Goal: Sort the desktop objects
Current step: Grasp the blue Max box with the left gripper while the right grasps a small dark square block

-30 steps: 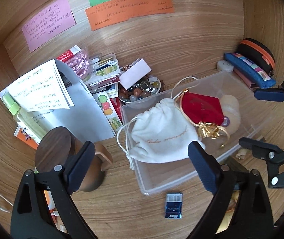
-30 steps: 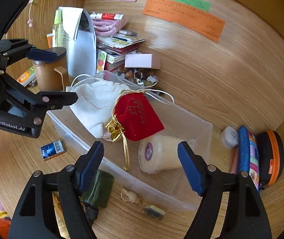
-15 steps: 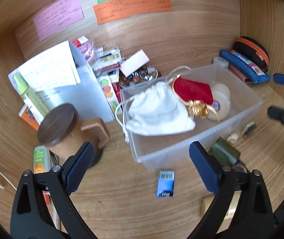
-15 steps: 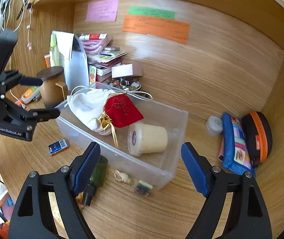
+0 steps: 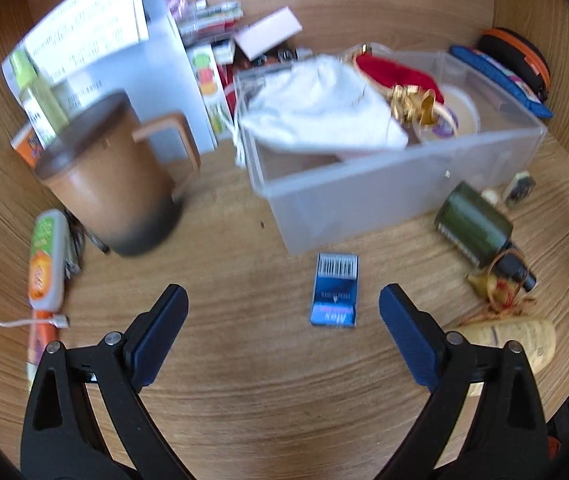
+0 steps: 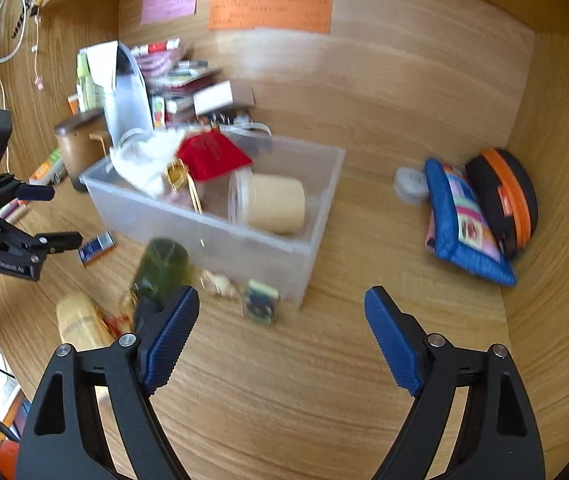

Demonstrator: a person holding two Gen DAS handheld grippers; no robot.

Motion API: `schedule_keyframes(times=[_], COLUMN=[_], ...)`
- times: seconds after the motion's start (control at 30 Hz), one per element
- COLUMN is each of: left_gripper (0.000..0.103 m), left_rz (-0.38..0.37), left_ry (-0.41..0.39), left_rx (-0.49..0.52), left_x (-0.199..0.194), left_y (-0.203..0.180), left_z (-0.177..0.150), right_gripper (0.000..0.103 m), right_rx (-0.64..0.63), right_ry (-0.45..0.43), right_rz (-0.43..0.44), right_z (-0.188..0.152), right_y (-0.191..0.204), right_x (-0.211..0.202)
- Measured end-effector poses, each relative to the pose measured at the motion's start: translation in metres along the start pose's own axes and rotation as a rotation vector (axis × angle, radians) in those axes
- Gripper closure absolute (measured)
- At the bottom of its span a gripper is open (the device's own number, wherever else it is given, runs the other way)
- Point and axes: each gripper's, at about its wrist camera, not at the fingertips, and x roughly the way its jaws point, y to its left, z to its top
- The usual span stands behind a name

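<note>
A clear plastic bin (image 5: 384, 196) (image 6: 220, 236) on the wooden desk holds a white pouch (image 5: 320, 108), a red pouch (image 6: 212, 154) and a cream jar (image 6: 272, 204). A small blue card box (image 5: 335, 290) lies on the desk just ahead of my left gripper (image 5: 282, 318), which is open and empty. My right gripper (image 6: 282, 330) is open and empty, in front of the bin. A dark green bottle (image 6: 160, 270) (image 5: 474, 228), a shell (image 6: 216, 282) and a small tile (image 6: 261, 302) lie by the bin's front wall.
A brown lidded mug (image 5: 112, 184) stands left of the bin. Papers and boxes (image 5: 204, 40) pile behind it. A blue pencil case (image 6: 460, 224) and a black-orange case (image 6: 504, 200) lie at the right wall. A yellow roll (image 5: 520, 340) and tubes (image 5: 46, 256) lie on the desk.
Both grippers have pulled back and dropped lower toward the desk, away from the bin. The blue card box now lies just ahead of the left fingers. Both stay open.
</note>
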Motion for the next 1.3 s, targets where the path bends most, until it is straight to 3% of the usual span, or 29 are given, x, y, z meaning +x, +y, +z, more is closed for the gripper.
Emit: schedule_keyframes(times=[0.43, 0.53, 0.63, 0.67, 0.83, 0.97, 1.07, 1.3], left_gripper=[0.006, 0.009, 0.02, 0.028, 0.031, 0.063, 0.073, 0.076], left_rz=[-0.039, -0.037, -0.051, -0.057, -0.048, -0.078, -0.081, -0.086], left_ry=[0.051, 0.043, 0.029, 0.016, -0.012, -0.024, -0.034, -0.033], left_rx=[-0.051, -0.037, -0.021, -0.008, 0.029, 0.036, 0.058, 0.045], left_x=[0.025, 0.025, 0.022, 0.021, 0.018, 0.016, 0.014, 0.016], left_y=[0.002, 0.001, -0.002, -0.004, -0.011, -0.014, -0.02, -0.022], left_z=[-0.005, -0.006, -0.005, -0.005, -0.006, -0.007, -0.008, -0.003], right_gripper=[0.023, 0.035, 0.041, 0.043, 0.045, 0.047, 0.056, 0.063], right_rx=[0.075, 0.094, 0.094, 0.096, 0.103, 0.103, 0.098, 0.116], right_ry=[0.12, 0.149, 0.168, 0.174, 0.186, 0.182, 0.178, 0.165], right_rz=[0.064, 0.109, 0.109, 0.112, 0.12, 0.116, 0.095, 0.093], right_z=[-0.011, -0.011, -0.011, -0.01, -0.009, -0.007, -0.006, -0.005], right_y=[-0.002, -0.001, 0.001, 0.001, -0.002, -0.003, -0.004, -0.011], right_x=[0.044, 0.053, 0.062, 0.064, 0.072, 0.074, 0.076, 0.075])
